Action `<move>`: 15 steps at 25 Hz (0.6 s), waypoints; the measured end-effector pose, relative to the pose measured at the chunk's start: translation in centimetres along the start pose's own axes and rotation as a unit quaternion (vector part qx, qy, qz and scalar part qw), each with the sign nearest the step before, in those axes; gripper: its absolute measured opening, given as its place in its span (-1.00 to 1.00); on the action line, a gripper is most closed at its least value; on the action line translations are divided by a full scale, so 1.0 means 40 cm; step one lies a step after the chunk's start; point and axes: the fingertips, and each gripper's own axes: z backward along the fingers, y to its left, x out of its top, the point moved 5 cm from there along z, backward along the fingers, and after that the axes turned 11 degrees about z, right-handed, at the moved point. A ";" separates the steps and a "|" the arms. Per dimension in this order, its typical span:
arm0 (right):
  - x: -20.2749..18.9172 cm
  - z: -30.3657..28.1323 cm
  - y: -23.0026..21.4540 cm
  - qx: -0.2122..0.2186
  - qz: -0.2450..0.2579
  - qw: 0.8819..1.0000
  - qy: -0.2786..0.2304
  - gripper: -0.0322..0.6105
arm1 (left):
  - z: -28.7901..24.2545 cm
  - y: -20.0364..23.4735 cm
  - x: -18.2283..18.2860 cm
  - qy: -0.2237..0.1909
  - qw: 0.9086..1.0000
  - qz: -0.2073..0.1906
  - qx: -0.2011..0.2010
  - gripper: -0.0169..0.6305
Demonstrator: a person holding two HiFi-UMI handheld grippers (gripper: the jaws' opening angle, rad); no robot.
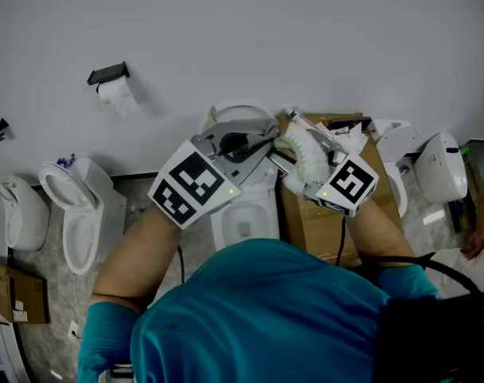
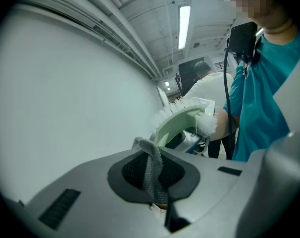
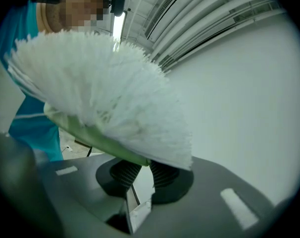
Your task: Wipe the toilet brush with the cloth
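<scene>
My right gripper point(image 1: 299, 159) is shut on the toilet brush point(image 1: 307, 146), which has white bristles on a pale green back. In the right gripper view the bristles point(image 3: 103, 95) fill the upper frame, and the ribbed pads of the right gripper point(image 3: 137, 171) clamp the green back. My left gripper point(image 1: 246, 144) is shut on a strip of grey mesh cloth point(image 2: 152, 167) that stands up between its jaws. Seen from the left gripper point(image 2: 154, 180), the brush head point(image 2: 182, 117) hangs just beyond the cloth, a small gap apart. Both grippers are held close together in front of the white wall.
A white toilet point(image 1: 243, 218) stands directly below the grippers, with a cardboard box point(image 1: 302, 214) to its right. More toilets stand at the left point(image 1: 78, 214) and right point(image 1: 438, 166). A toilet paper holder point(image 1: 113, 84) hangs on the wall. Another person in white point(image 2: 204, 83) stands behind.
</scene>
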 end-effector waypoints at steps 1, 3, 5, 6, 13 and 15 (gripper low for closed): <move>-0.002 -0.002 -0.002 0.001 0.000 1.000 -0.001 -0.73 | 0.001 0.004 -0.002 0.000 1.000 0.001 0.000 -0.88; -0.004 -0.003 -0.003 0.001 -0.002 1.000 -0.003 -0.74 | 0.002 0.009 -0.004 0.000 1.000 0.001 0.003 -0.88; -0.003 -0.003 -0.006 -0.001 -0.004 1.000 -0.004 -0.74 | 0.004 0.014 -0.005 0.001 1.000 -0.002 0.008 -0.88; -0.002 -0.003 -0.008 -0.002 -0.005 1.000 -0.006 -0.74 | 0.005 0.017 -0.005 0.003 1.000 -0.006 0.013 -0.88; 0.011 0.010 -0.022 -0.008 -0.025 0.999 -0.022 -0.74 | 0.014 0.043 -0.034 0.023 0.999 -0.018 0.040 -0.88; 0.014 0.013 -0.024 -0.009 -0.031 0.999 -0.027 -0.74 | 0.016 0.048 -0.040 0.025 0.999 -0.018 0.044 -0.88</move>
